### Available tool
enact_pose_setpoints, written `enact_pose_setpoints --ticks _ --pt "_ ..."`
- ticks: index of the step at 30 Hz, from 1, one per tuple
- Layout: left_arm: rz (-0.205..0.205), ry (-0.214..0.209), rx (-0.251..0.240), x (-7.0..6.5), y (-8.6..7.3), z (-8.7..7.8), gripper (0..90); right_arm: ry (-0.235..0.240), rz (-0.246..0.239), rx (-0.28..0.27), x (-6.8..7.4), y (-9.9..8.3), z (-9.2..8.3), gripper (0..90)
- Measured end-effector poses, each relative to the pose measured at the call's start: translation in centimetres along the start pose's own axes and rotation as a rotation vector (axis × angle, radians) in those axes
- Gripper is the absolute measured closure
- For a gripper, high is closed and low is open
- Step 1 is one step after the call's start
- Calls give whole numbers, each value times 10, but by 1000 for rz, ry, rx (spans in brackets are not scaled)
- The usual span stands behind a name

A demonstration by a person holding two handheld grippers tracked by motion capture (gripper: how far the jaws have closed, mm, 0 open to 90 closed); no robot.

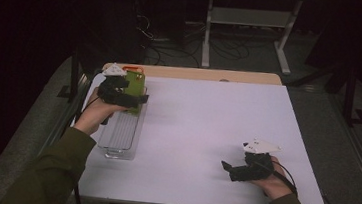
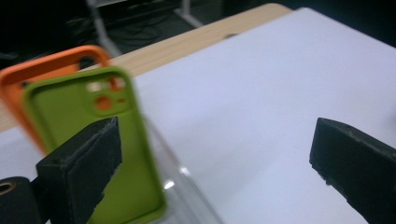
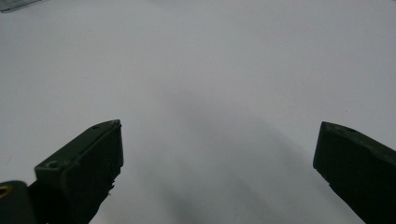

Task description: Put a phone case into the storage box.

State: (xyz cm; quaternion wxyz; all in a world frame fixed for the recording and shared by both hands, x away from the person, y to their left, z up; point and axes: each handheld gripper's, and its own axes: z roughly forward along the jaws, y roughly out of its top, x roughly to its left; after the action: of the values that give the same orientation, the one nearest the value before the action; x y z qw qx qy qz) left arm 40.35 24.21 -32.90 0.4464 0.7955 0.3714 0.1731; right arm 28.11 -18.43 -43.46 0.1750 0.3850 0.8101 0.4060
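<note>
Counter: white sheet over a wooden top, both grippers above it.

Clear tray: long axis running away from the person, directly below and beside the left gripper; well apart from the right gripper.

Green case: stands upright on edge at the tray's far end, long axis near vertical, camera cut-out up. In the left gripper view it lies just left of the gap between the jaws, behind the left jaw, not between the pads. Left hand by far the nearer.

Orange case: upright, close behind the green one, farther from the gripper.

Left gripper: jaws wide apart, nothing held or touched.

Right gripper: low over bare counter, jaws spread, empty.
</note>
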Motion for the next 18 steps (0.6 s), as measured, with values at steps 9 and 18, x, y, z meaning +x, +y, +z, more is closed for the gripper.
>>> enact_pose_setpoints --ticks 9,18 --pt "89 -118 -27 -25 -17 -16 22 16 -4 -2 1 0 -1 11" --pt "125 -184 -14 -46 -47 -20 22 49 -13 -10 2 2 -4 11"
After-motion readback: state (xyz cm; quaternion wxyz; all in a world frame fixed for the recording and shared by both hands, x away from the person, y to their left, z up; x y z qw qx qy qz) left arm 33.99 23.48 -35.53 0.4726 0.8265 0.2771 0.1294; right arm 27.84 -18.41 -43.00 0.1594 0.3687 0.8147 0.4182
